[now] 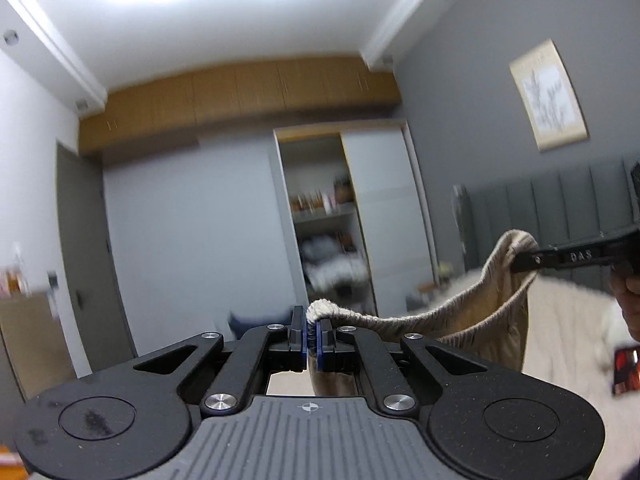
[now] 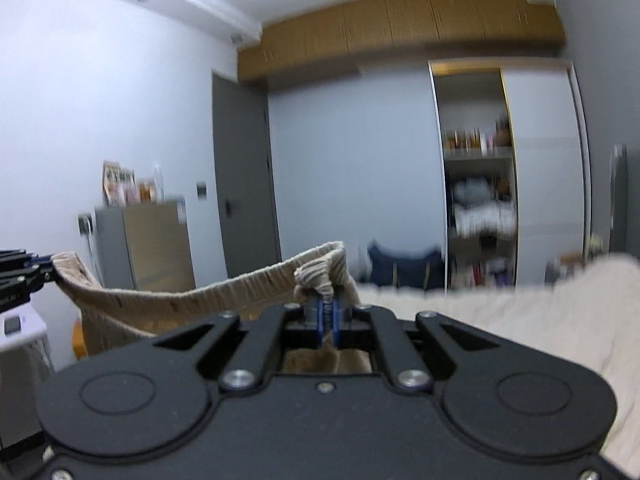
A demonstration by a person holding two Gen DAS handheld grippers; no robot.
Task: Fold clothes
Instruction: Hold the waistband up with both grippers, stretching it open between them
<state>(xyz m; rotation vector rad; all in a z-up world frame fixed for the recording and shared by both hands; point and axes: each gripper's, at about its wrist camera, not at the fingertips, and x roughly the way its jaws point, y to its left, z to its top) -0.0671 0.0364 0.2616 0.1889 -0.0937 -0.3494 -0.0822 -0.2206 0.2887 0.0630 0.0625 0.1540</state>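
Both the left gripper (image 1: 312,334) and right gripper (image 2: 328,312) pinch the soft, probably light beige knit garment (image 1: 440,316) at its ribbed edge, sagging above the bed (image 2: 520,300)

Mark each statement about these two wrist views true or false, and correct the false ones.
1. Both tools pinch the same beige garment. True: the left tool and the right tool each clamp an edge.
2. The garment lies flat on the bed. False: it hangs in the air, sagging between the tools.
3. The wardrobe stands partly open. True: shelves show inside.
4. The left tool is wide open. False: it is shut on the fabric.
5. A framed picture hangs on the grey wall. True.
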